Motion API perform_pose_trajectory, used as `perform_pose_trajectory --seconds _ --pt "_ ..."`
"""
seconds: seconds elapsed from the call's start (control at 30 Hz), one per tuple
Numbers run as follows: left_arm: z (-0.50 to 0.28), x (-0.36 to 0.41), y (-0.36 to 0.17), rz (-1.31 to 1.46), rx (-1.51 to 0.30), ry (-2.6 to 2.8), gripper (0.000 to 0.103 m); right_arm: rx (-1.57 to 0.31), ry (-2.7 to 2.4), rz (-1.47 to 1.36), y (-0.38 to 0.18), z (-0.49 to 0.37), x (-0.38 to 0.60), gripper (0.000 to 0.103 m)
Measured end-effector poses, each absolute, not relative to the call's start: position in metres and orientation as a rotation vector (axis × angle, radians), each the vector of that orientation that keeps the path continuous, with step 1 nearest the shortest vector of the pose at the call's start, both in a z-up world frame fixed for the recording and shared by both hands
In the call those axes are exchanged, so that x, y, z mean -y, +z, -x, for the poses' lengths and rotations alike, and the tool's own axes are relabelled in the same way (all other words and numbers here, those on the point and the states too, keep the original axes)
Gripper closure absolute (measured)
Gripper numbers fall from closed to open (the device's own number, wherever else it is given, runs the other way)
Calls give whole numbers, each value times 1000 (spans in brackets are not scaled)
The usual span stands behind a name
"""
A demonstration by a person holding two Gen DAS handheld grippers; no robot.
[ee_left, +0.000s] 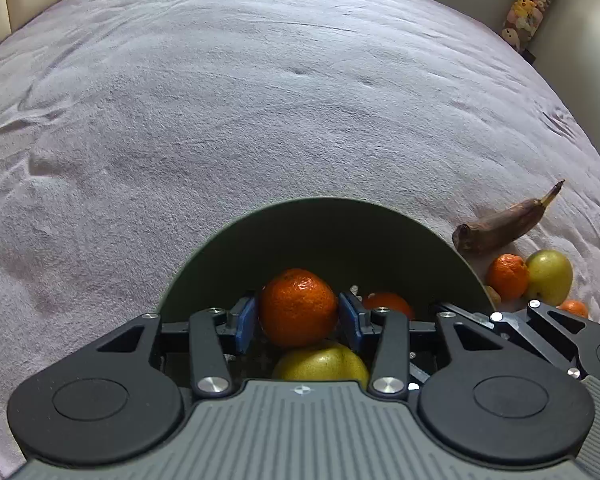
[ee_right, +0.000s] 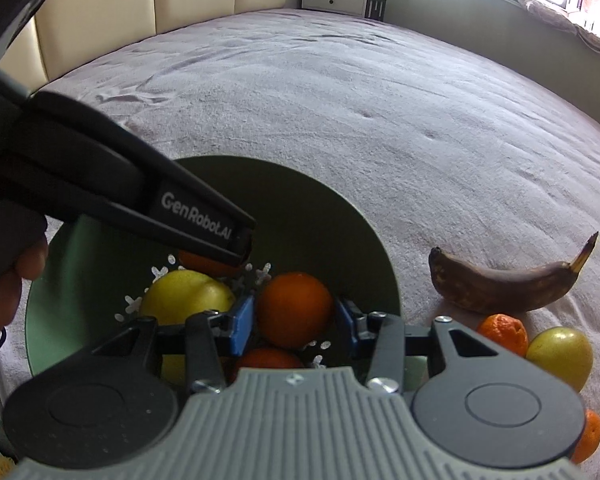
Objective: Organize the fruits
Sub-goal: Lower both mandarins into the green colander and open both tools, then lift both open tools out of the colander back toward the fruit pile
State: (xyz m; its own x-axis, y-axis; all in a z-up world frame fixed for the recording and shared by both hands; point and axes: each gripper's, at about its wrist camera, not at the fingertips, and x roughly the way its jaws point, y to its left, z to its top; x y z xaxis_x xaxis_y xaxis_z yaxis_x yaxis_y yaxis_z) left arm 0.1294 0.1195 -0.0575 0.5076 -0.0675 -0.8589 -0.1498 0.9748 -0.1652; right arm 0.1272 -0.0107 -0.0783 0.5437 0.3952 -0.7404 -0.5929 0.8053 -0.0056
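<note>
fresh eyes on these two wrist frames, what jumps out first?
Each view shows a round orange mandarin between its own blue finger pads: one at the left gripper, another at the right gripper, both over the dark green round plate that already holds a yellow-green apple. To the plate's right, a blackened overripe banana lies on the grey fuzzy bedspread.

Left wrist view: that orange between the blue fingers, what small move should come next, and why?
Probably lower it slightly and open the left gripper. The orange already hangs over the green plate, just above a yellow apple, so a gentle release there should land it with the other fruit.
</note>
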Motion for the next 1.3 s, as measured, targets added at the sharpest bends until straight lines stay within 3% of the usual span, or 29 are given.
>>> perform_pose_trajectory --seconds 0.87,0.97,1.3 --pt "-97 -99 -4 215 -905 -6 53 -716 522 218 -32 -99 41 59" --pt "-92 -90 3 200 -880 -22 53 -698 495 212 -25 -92 51 51" --pt "-81 -43 13 108 -809 -130 53 -726 377 185 -21 -78 97 50"
